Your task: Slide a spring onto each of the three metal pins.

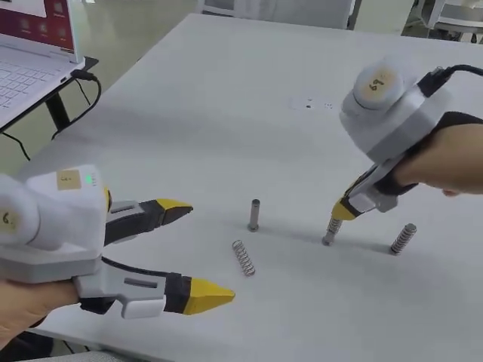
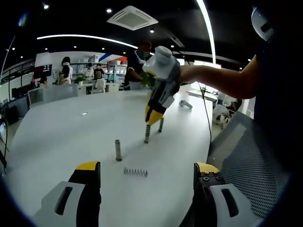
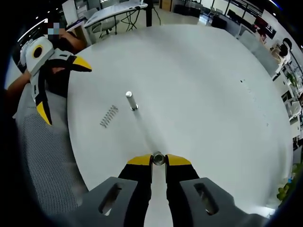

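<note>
Three metal pins stand on the white table [image 1: 226, 113]. The left pin [image 1: 254, 215] [image 2: 118, 150] [image 3: 131, 100] is bare. A loose spring [image 1: 243, 257] [image 2: 136, 172] [image 3: 109, 116] lies flat just in front of it. The middle pin carries a spring [image 1: 331, 230] [image 2: 147, 134] [image 3: 158, 158], and my right gripper [image 1: 343, 212] [image 3: 158, 161] is shut on its top end. On the right pin sits another spring [image 1: 403, 238] [image 2: 161, 125]. My left gripper [image 1: 198, 250] [image 2: 147, 168] hovers open, nothing between its fingers, short of the loose spring.
A laptop [image 1: 30, 53] with a cable sits on a stand beyond the table's left edge. The table's near edge [image 1: 226, 348] runs just under my left gripper. An office chair's mesh [image 3: 42, 156] lies beside the table. People stand in the far room [image 2: 94, 75].
</note>
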